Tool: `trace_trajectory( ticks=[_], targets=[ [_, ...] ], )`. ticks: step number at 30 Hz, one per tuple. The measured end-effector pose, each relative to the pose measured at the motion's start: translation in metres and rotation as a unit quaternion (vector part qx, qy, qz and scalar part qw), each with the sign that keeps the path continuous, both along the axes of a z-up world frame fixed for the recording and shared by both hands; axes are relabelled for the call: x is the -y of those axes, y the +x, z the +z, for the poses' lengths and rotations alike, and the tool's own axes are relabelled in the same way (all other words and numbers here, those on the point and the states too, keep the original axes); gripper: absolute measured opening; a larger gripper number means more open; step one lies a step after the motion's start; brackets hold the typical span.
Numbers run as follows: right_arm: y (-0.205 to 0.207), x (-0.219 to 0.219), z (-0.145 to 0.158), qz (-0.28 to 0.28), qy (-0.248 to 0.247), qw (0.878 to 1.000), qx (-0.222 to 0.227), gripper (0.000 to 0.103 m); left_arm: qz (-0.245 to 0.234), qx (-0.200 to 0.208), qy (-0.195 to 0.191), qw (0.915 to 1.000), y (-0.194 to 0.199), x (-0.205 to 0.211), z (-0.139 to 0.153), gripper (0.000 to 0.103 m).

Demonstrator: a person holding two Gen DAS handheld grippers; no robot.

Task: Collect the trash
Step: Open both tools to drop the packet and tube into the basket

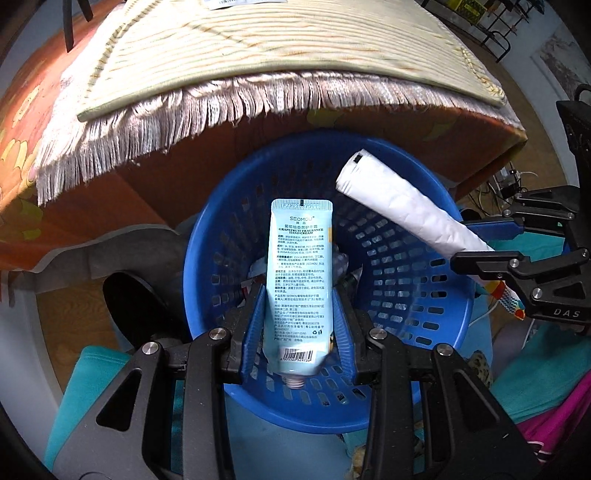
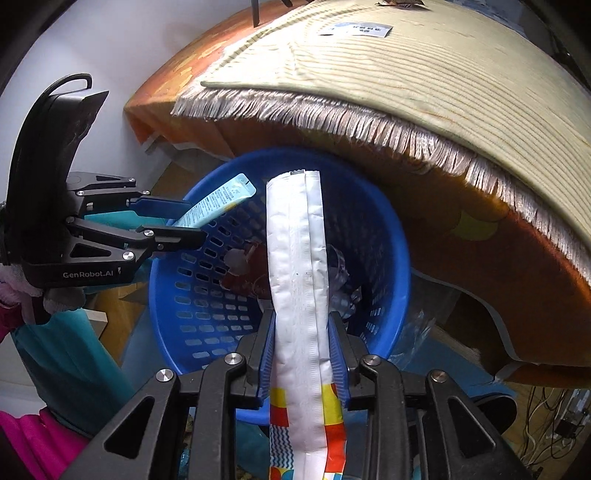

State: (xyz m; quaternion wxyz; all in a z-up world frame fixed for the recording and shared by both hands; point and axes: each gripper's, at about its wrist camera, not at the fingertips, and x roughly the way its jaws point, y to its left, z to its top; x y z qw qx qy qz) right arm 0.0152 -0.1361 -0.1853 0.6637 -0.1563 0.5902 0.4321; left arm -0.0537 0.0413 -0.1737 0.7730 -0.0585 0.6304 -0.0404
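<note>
A blue perforated basket (image 1: 406,280) stands on the floor below the table edge; it also shows in the right wrist view (image 2: 199,302). My left gripper (image 1: 299,291) is shut on a light blue hand cream tube (image 1: 299,266) and holds it over the basket. My right gripper (image 2: 301,321) is shut on a long white snack wrapper (image 2: 299,258) with a coloured end, also over the basket. The tube (image 2: 218,203) and left gripper (image 2: 184,221) show at the left in the right wrist view. Crumpled trash (image 2: 243,273) lies at the basket's bottom.
A table with an orange cloth (image 1: 221,162) and a fringed beige mat (image 1: 258,48) overhangs the basket's far side. A small packet (image 2: 354,29) lies on the mat. Teal and pink fabric (image 1: 546,376) lies around the basket. Cables (image 2: 554,424) lie on the floor at right.
</note>
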Motion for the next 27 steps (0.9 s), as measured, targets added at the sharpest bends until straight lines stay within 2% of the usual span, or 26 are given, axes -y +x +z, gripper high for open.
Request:
trace_trajectory(
  ticks=[11, 14, 15, 17, 24, 27],
  targets=[
    [0.001, 0.000, -0.006, -0.006, -0.002, 1.000, -0.004, 0.032, 0.002, -0.013, 0.004, 0.9999, 0.008, 0.000, -0.011, 0.036],
    [0.002, 0.001, -0.005, -0.011, -0.001, 1.000, -0.001, 0.046, 0.002, -0.015, 0.004, 0.9999, 0.012, 0.001, -0.015, 0.038],
    [0.003, 0.001, -0.005, -0.013, -0.001, 1.000, 0.001, 0.051, 0.001, -0.014, 0.005, 0.9999, 0.012, 0.002, -0.017, 0.045],
    [0.004, 0.002, -0.004, -0.016, 0.001, 1.000, 0.002, 0.055, 0.000, -0.011, 0.006, 0.9999, 0.012, 0.003, -0.017, 0.052],
    [0.006, 0.002, -0.001, -0.025, 0.000, 1.000, 0.012, 0.072, -0.001, -0.012, 0.009, 0.9999, 0.014, 0.005, -0.016, 0.052],
    [0.004, -0.001, 0.000, -0.026, -0.003, 0.999, 0.020, 0.080, 0.002, -0.010, 0.009, 0.9999, 0.015, 0.003, -0.015, 0.059]
  ],
)
